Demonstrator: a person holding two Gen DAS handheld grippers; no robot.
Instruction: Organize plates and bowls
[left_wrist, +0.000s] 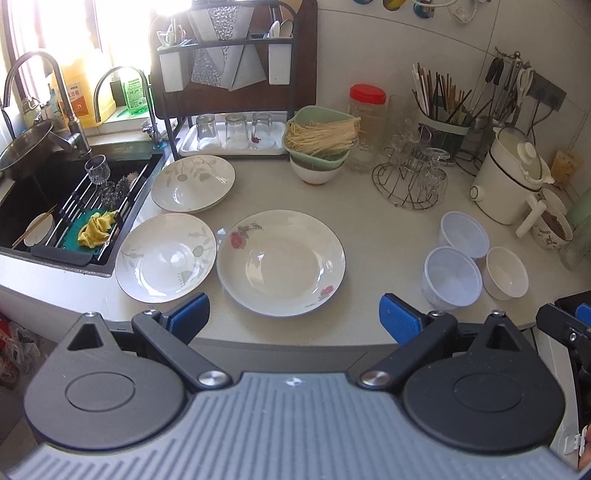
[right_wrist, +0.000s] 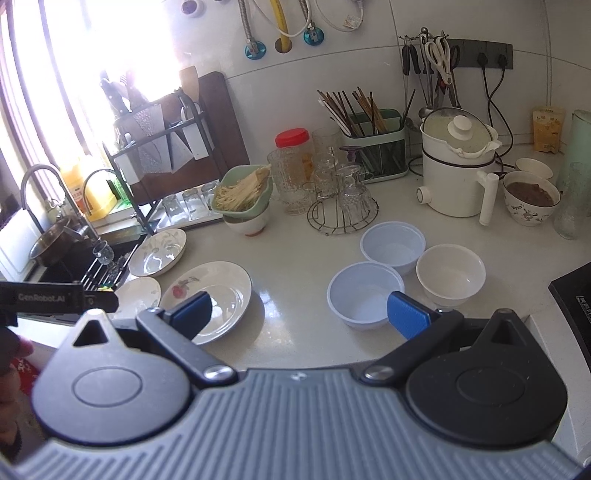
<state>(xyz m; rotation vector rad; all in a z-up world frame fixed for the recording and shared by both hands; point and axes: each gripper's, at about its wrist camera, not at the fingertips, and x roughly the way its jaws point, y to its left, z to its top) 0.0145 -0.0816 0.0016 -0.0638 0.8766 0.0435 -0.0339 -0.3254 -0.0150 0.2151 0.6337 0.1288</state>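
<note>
Partly hidden: rose plate (right_wrist: 218, 295) | left claw (left_wrist: 293, 319) gaping | far plates (right_wrist: 157, 252) seemingly stacked

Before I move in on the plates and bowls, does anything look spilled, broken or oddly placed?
Nothing spilled or broken. One oddity: the green bowl of noodles sits tilted on top of a white bowl, so it could slip if bumped. The rose plate, the two leaf plates and the plastic bowls lie flat and apart.
</note>
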